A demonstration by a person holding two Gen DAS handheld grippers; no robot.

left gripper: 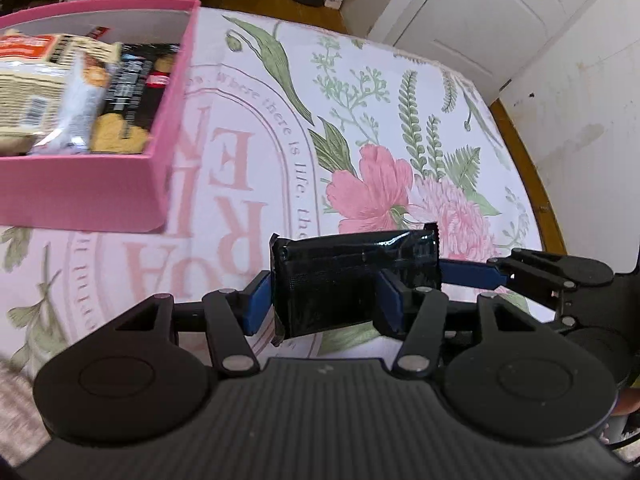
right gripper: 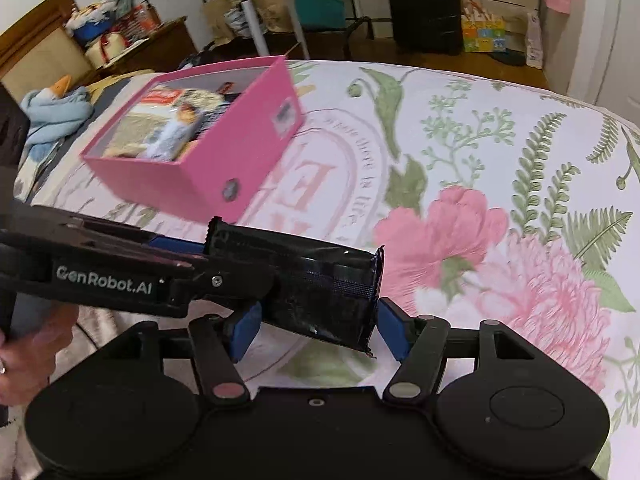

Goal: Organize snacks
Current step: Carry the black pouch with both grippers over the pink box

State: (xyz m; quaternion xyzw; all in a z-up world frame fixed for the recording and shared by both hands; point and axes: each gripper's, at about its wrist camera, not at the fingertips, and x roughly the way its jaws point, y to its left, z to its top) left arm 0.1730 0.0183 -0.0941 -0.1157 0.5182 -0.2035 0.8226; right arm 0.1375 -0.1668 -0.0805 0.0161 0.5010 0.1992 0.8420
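A black snack packet [left gripper: 356,280] is held above the flowered tablecloth [left gripper: 400,120], between both sets of tongs. The left tongs [left gripper: 322,300] are seen closed on it, the blue pads [left gripper: 256,300] pressed against its sides. In the right wrist view the right tongs [right gripper: 316,326] are set partly open around the same packet [right gripper: 320,292]; whether the pads [right gripper: 390,330] actually grip its crimped end cannot be told. Farther off, a pink box [right gripper: 224,160] rests on the cloth, well apart from the packet, with several wrapped snacks [left gripper: 60,92] lying inside. Beyond the table, a black suitcase [right gripper: 424,8] stands on the floor.
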